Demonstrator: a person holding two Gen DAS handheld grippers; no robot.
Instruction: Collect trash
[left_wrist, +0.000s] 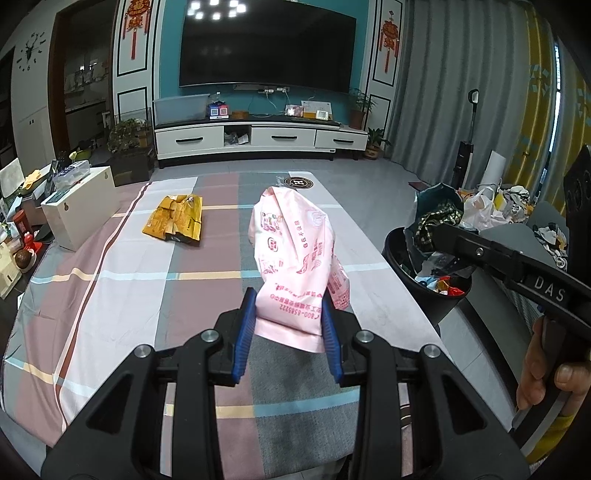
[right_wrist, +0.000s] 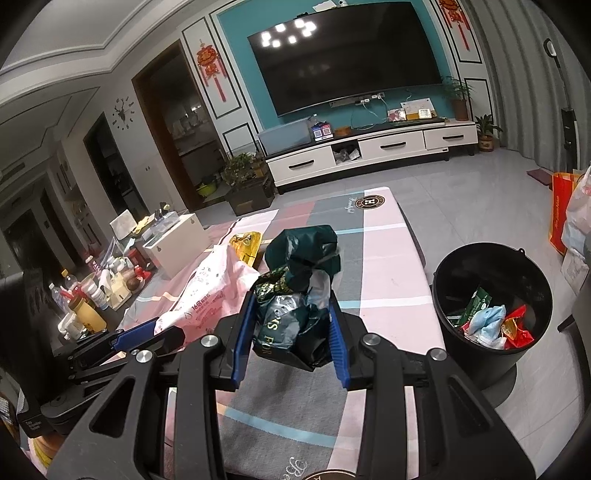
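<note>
Trash: crumpled pink printed bag (left_wrist: 291, 254) pinched in left hand-held gripper (left_wrist: 288, 325), dark green wrapper (right_wrist: 295, 291) clamped in right hand-held gripper (right_wrist: 291, 332).

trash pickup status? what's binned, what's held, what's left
Done: several wrappers already lie in the black bin. In hand: left gripper holds a pink bag, right gripper a dark green bag; neither is binned. Left: the yellow packet on the table.

Pink bag (left_wrist: 295, 258) with red print, dark green bag (right_wrist: 295, 295) with what looks like gold lettering. Yellow wrapper (left_wrist: 175, 221), black bin (right_wrist: 491, 295), pink-grey checked tablecloth (left_wrist: 110, 295).
</note>
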